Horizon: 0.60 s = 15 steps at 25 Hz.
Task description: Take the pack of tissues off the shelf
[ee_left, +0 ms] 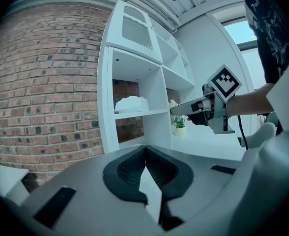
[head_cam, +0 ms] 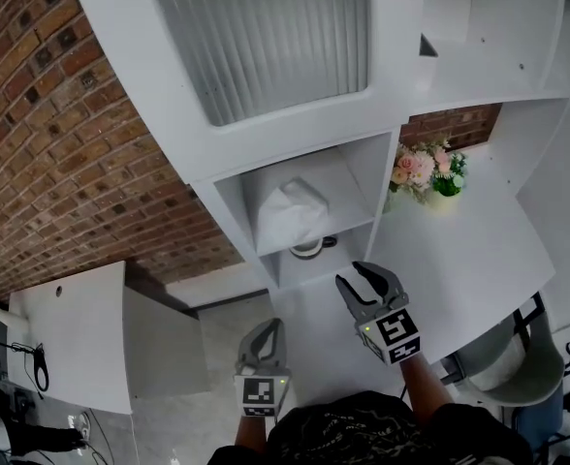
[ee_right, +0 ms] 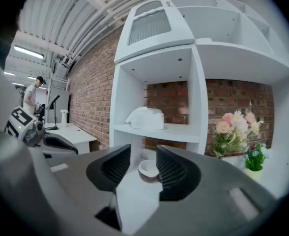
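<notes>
The pack of tissues (head_cam: 291,211) is a white crumpled bundle lying in the open cubby of the white shelf unit (head_cam: 229,153). In the right gripper view the pack of tissues (ee_right: 145,118) sits on the shelf board straight ahead, well beyond my jaws. My right gripper (head_cam: 355,275) hovers below and in front of the cubby, open with a narrow gap and nothing between the jaws (ee_right: 143,151). My left gripper (head_cam: 269,325) hangs lower and to the left, shut and empty (ee_left: 145,147). From there the pack (ee_left: 131,103) shows far off.
A small round bowl (ee_right: 148,168) stands in the lower cubby under the tissues. A pot of pink flowers (head_cam: 426,174) sits on the white counter (head_cam: 459,260) to the right. A brick wall (head_cam: 62,143) lies left, with a white desk (head_cam: 72,332). A person (ee_right: 31,96) stands far off.
</notes>
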Motion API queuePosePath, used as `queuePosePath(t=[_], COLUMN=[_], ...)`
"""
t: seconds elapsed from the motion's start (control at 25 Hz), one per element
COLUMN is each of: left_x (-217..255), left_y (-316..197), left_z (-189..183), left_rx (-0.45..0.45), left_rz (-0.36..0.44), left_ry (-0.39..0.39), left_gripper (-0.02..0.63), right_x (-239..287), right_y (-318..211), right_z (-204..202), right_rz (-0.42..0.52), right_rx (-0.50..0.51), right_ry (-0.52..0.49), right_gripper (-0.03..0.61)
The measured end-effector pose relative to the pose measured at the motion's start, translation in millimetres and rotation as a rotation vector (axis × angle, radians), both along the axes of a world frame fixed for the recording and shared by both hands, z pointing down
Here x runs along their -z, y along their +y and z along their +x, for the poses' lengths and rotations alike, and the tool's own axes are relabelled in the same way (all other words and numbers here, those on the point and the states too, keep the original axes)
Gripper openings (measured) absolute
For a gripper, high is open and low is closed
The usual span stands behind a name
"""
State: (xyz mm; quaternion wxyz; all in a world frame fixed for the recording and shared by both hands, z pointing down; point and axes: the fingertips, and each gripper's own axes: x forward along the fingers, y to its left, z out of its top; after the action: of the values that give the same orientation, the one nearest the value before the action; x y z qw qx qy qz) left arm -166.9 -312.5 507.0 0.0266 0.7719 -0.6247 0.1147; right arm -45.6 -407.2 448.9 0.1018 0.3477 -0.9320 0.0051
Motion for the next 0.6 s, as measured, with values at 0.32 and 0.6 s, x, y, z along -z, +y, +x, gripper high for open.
queuePosePath(t=[0.32, 0.6], left_x=[-5, -9], left_y=[1, 7], left_z=[4, -1], left_rx=[0.082, 0.103], left_rz=[-0.008, -0.011], left_ry=[0.019, -0.009], left_gripper=[0.009, 0.009], right_x=[25, 38], right_y=[-19, -47], right_z=[-26, -47], right_rz=[0.009, 0.013], right_rx=[0.072, 0.029], right_ry=[-0.057, -0.06], right_gripper=[0.36, 0.452])
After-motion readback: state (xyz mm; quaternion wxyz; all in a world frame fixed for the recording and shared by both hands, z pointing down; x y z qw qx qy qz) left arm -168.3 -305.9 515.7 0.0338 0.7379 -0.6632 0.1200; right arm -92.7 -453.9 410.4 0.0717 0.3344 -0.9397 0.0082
